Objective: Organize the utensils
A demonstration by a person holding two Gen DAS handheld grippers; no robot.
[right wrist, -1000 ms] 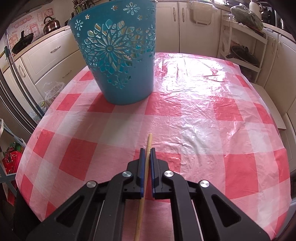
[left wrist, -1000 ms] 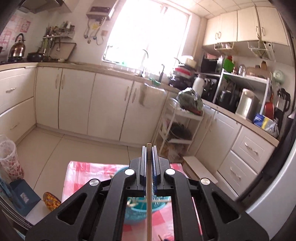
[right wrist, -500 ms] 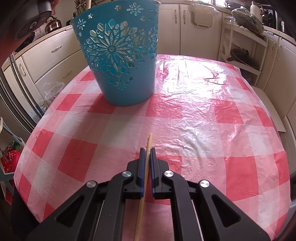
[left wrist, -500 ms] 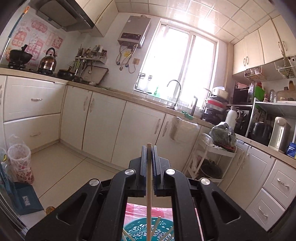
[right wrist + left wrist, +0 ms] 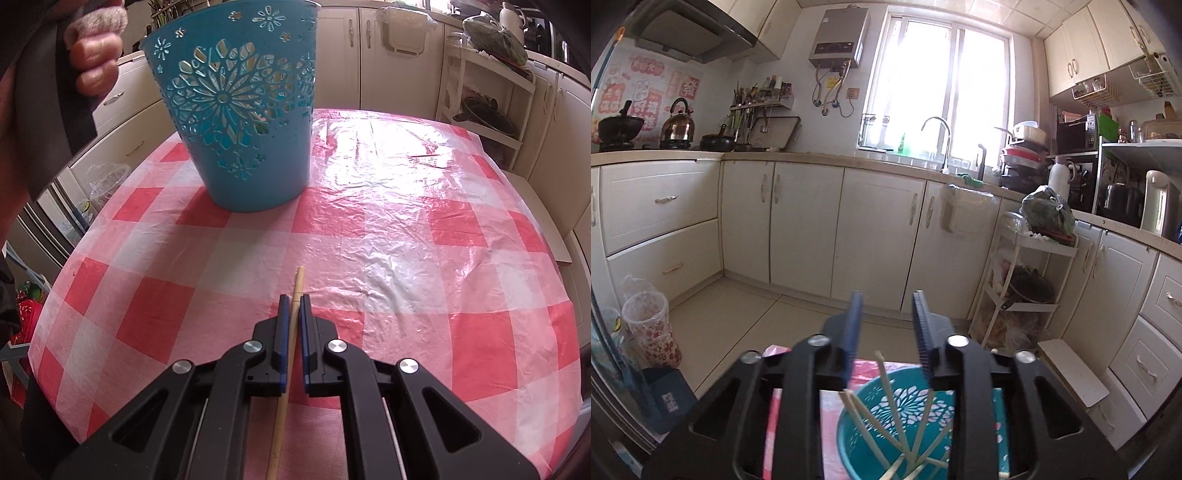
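A teal cut-out basket (image 5: 240, 122) stands on the red-and-white checked table (image 5: 406, 240). From above, the left wrist view looks into the same basket (image 5: 908, 424), where several pale chopsticks (image 5: 886, 398) lean. My left gripper (image 5: 886, 306) hovers over its rim with jaws opening and nothing between them. My right gripper (image 5: 294, 299) is low over the near side of the table, shut on a single wooden chopstick (image 5: 291, 354) that pokes out past the fingertips. A person's hand (image 5: 94, 62) shows at the upper left beside the basket.
Cream cabinets (image 5: 812, 229) run along the back with a sink tap (image 5: 938, 136). A white wire trolley (image 5: 1027, 288) stands right of the table, a patterned bin (image 5: 650, 328) on the floor at left. A low white step (image 5: 1071, 369) lies beside the trolley.
The left gripper dropped toward the basket and its jaws parted; the chopstick it held is gone from between them. The right gripper stayed put, still clamping its chopstick. A hand came into view.
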